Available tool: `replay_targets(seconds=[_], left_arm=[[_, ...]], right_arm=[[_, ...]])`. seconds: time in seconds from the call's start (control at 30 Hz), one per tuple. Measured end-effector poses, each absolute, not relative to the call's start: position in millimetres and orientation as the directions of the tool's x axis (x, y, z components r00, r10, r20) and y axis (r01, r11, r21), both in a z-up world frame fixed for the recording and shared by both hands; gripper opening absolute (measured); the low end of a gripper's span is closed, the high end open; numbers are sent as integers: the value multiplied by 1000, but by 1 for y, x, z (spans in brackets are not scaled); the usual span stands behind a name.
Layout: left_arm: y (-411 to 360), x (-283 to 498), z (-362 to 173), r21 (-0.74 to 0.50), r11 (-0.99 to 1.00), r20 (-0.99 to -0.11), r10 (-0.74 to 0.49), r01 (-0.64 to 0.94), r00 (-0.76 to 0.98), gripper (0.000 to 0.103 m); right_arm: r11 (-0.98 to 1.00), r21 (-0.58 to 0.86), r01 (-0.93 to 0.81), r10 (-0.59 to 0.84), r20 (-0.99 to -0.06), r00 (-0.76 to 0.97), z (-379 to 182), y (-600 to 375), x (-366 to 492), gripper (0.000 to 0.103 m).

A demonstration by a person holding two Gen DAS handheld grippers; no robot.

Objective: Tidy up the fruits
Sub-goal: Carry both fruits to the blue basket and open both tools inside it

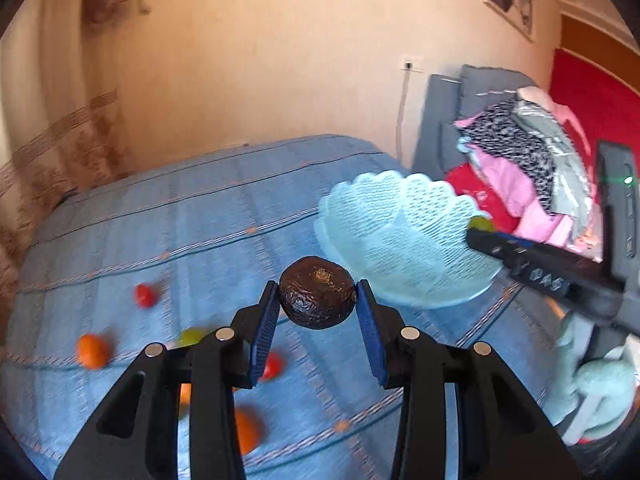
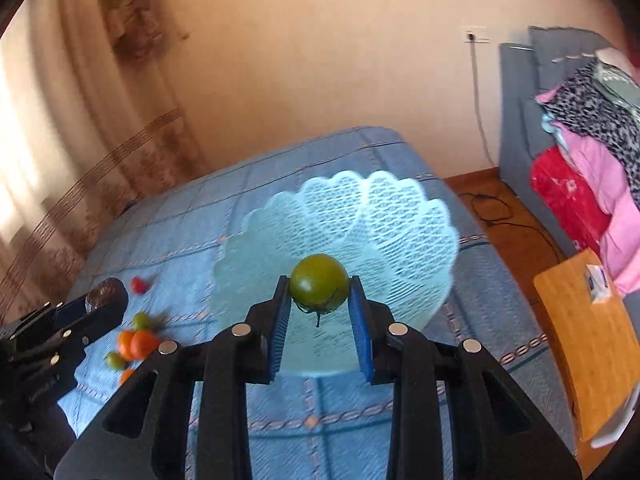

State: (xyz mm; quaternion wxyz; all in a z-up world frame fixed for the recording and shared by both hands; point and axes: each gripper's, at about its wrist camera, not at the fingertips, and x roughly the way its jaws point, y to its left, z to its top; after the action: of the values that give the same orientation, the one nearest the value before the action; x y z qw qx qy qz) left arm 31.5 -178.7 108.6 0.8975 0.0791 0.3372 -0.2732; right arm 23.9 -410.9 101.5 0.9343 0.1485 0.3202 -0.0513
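The left tongs (image 1: 317, 304) are pinching a dark, wrinkled avocado (image 1: 317, 297) between their blue pads, holding it above the blue checked bedspread (image 1: 200, 216) just near-left of the pale mesh bowl (image 1: 400, 240). The right tongs (image 2: 320, 300) are gripping a green tomato (image 2: 319, 284) by its sides, stem hanging down, in front of the bowl's near rim. In the left view, the right tongs are reaching across the bowl's right edge, partly blocking it. Loose fruit is lying on the bed at the left: a small red tomato (image 1: 145, 295), an orange (image 1: 93, 350), a green tomato (image 1: 191, 336) and others half hidden behind the left tongs. At the far right, folded clothes (image 2: 592, 152) are sitting stacked against grey cushions (image 2: 520, 100), and a wooden board (image 2: 576, 340) is showing at the near right.
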Motion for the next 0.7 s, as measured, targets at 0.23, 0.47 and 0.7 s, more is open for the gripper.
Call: replay_targets(seconds=[0.23,0.47,0.7], left_arm=[[-228,50,91,-50,792,-661,-483,609,574,40],[-246,59,82,-77,772,-683,-502,631,530,47],[-243,57,81,-102,770,-674,-519,630,525,66]], right_arm=[[951,225,210,-17,-641,767,89,-415,35,30],[927,249,279,-71,-615,785,94,-429,29,72],[907,288,309,-98,-567,818,106,-439,15,72]])
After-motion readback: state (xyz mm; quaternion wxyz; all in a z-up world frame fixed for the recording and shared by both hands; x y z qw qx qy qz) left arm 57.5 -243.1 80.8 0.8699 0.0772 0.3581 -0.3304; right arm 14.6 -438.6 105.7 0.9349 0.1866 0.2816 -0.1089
